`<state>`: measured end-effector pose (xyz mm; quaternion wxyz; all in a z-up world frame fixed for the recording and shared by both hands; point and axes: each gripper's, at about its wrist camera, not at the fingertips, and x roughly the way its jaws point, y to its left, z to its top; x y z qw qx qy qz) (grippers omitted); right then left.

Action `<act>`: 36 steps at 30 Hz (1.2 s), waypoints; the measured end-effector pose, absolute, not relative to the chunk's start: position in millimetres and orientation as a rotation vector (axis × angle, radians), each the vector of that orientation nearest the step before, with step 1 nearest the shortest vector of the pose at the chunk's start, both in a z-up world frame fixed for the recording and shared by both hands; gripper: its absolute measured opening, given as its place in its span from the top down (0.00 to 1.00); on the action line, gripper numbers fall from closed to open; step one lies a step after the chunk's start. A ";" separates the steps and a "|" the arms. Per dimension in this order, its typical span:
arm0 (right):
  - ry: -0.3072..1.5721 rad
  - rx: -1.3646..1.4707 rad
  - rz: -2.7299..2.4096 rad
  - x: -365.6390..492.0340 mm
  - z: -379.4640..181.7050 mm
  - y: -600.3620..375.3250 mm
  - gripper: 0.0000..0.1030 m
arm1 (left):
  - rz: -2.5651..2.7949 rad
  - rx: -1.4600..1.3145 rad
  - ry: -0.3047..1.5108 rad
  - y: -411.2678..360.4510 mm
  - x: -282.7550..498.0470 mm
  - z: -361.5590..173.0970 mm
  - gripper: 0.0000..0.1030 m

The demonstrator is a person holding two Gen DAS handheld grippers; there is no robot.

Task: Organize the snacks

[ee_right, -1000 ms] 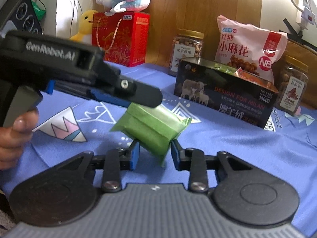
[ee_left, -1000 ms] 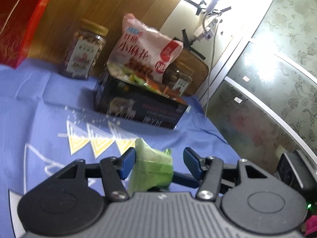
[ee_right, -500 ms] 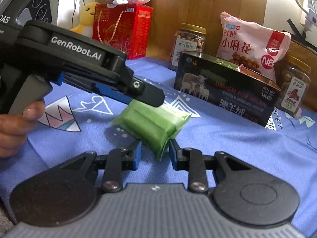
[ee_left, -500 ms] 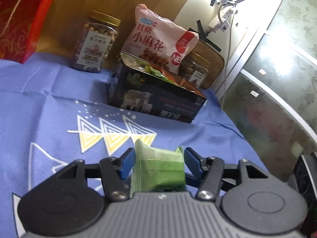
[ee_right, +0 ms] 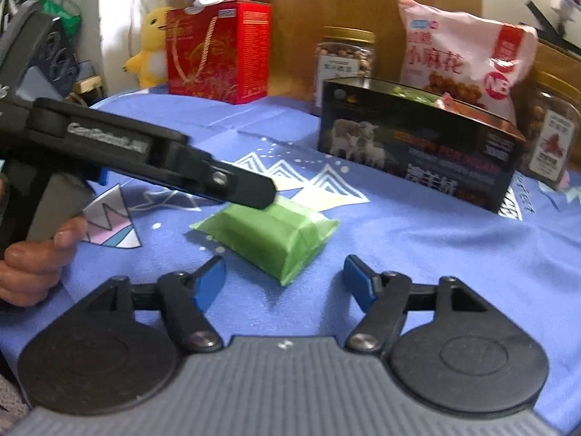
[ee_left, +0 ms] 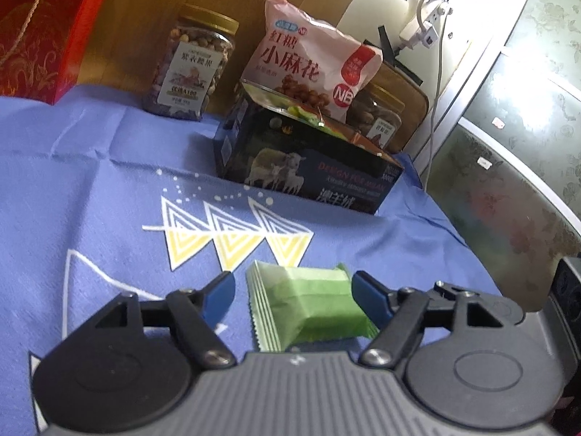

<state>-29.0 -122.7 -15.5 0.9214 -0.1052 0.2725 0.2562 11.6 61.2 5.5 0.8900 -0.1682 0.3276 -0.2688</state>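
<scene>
Left wrist view: a blue cloth printed with yellow triangles covers the surface, with wood panelling at the upper left and patterned glass doors on the right. The green snack packet lies at lower centre between the fingers of the left gripper, whose jaws have just been opening; the left pad stands clear, and whether the right pad touches the wrapper is hard to tell. Behind stand a dark box, a pink bag and a nut jar; a second jar is mostly hidden.

Right wrist view: the right gripper has just been opening too, its pads wide apart and the packet lying ahead on the cloth, free of them. Only here appear the left gripper's body, a hand on its handle, a yellow plush and the whole red gift box. The picture is motion-blurred.
</scene>
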 end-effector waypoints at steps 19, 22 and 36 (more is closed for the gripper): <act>0.412 -0.333 0.506 -36.1 -9.4 -97.7 0.46 | -0.573 -0.384 0.633 65.8 10.7 15.1 0.46; 0.388 -0.339 0.505 -34.7 -4.6 -98.9 0.47 | -0.574 -0.382 0.616 66.3 11.9 24.6 0.46; 0.213 -0.416 0.397 1.8 34.5 -114.5 0.50 | -0.615 -0.274 0.476 31.9 55.2 91.6 0.46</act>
